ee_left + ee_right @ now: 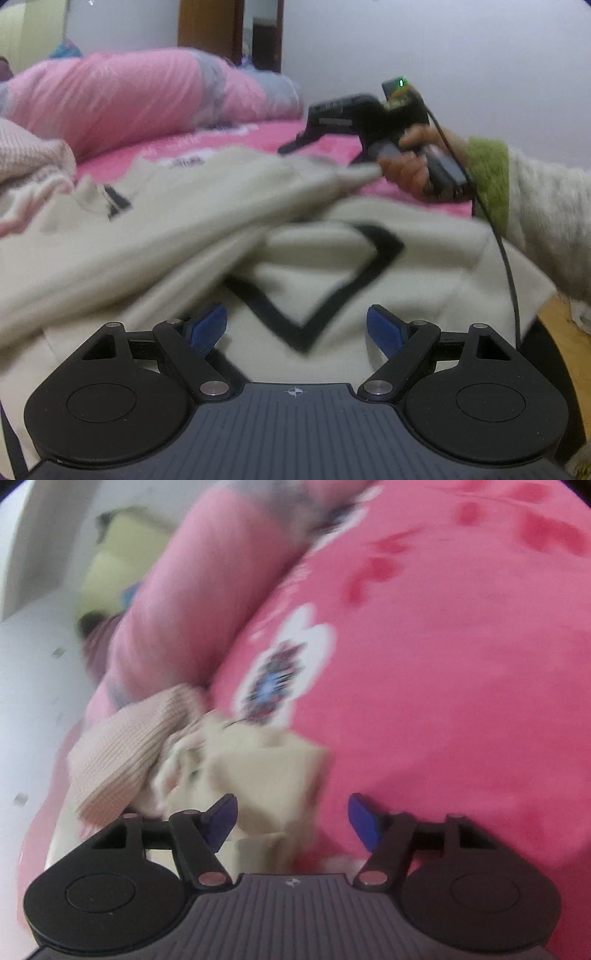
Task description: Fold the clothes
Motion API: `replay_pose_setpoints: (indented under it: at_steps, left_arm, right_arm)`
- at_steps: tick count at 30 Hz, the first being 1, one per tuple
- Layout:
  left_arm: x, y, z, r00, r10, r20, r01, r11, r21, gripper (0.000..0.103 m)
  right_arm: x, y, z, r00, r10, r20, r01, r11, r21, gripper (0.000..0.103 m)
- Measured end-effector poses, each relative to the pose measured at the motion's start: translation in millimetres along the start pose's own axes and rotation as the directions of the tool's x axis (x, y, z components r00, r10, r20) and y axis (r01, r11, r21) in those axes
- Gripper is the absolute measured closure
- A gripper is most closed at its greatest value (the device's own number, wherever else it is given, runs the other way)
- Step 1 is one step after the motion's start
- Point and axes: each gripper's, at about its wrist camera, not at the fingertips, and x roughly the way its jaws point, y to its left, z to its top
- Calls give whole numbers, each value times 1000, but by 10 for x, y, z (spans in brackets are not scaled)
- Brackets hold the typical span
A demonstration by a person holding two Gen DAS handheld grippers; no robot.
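A cream sweater (332, 273) with a black diamond pattern lies spread on the pink bedsheet (258, 138). My left gripper (295, 330) hovers open just above its front, blue pads wide apart and holding nothing. One cream sleeve (258, 192) stretches across the sweater towards the person's hand (410, 166), which holds my right gripper (295, 144). In the blurred right wrist view, my right gripper (291, 819) is open. A bunched cream sleeve end (266, 775) sits between its fingers, nearer the left one and not pinched.
A rolled pink quilt (122, 96) lies along the back of the bed. A pale pink ribbed garment (125, 746) is heaped at the left. A black cable (509, 266) trails from the right gripper. White wall and a wooden door frame (203, 26) stand behind.
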Motion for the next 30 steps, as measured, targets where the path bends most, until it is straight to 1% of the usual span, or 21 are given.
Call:
replay_pose_setpoints:
  at_steps: [3,5,7,8,9,10,11,12,13,15,16,18,20,21,22,23,24,25,26,28,30]
  left_arm:
    - [-13,35,87,999,16,52,-16,1000,8,19]
    - [-13,30,114,997,23,77,-25,999,26,19]
    - [10,2,93,997,28,75,-32,998,48,18]
    - [27,-13,74,997,31,68,-34,998,56,18]
    - [44,-28,54,998,33,61,-37,997,65,18]
    - [55,-42,32,998,37,53,-40,997,73,18]
    - [44,-53,-1,998,43,48,-46,996,73,18]
    - [30,-63,-34,998,49,41,-52,996,73,18]
    - [6,-67,-68,998,55,34,-57,996,67,18]
    - [-40,-74,-135,998,65,20,-66,996,53,18]
    - [-56,-71,-159,998,69,8,-69,997,40,18]
    - [-73,-52,-192,997,79,-15,-79,997,14,18]
    - [-89,-23,-202,995,90,-31,-90,996,-4,18]
    - [-105,-10,-200,995,96,-33,-97,995,-10,18]
    - [-126,7,-197,994,104,-33,-104,994,-18,18]
    - [-139,24,-194,994,105,-34,-106,994,-27,18]
    - [-152,42,-192,994,105,-35,-107,994,-36,18]
    - [-164,63,-198,994,103,-36,-105,994,-45,18]
    - [-173,85,-204,994,101,-37,-102,993,-53,18]
    - [-168,130,-220,995,94,-40,-96,993,-65,18]
    - [-164,151,-240,995,86,-46,-89,993,-79,18]
  right_arm:
    - [-162,74,-87,998,12,62,-12,1000,-7,35]
    - [-383,30,-193,992,71,106,-76,996,39,35]
    - [-578,15,-313,987,112,117,-120,991,63,35]
    - [-650,59,-383,990,103,100,-108,993,42,35]
    - [-684,139,-441,994,78,79,-79,997,8,41]
    - [-695,238,-487,997,47,63,-45,999,-30,59]
    - [-706,336,-532,999,16,49,-12,998,-68,69]
    - [-712,449,-561,999,-8,42,12,994,-105,89]
    - [-701,591,-553,999,-8,46,14,991,-132,95]
    - [-653,899,-498,998,22,57,-12,985,-171,98]
    - [-602,1105,-467,997,60,51,-49,980,-192,99]
    - [-429,1658,-444,983,183,-6,-178,950,-257,99]
    - [-196,2301,-585,948,290,-132,-318,871,-373,97]
    - [-91,2536,-696,931,305,-199,-362,834,-416,92]
    - [-10,2722,-809,917,305,-257,-392,804,-447,74]
    - [48,2875,-921,907,294,-303,-412,774,-481,59]
    - [51,2943,-1005,907,281,-313,-411,751,-516,40]
    - [7,2930,-1035,915,276,-294,-398,739,-544,35]
    - [-76,2823,-999,925,279,-259,-378,748,-545,35]
    - [-296,2477,-840,942,290,-169,-335,798,-501,31]
    - [-478,2001,-687,963,257,-87,-269,869,-415,30]
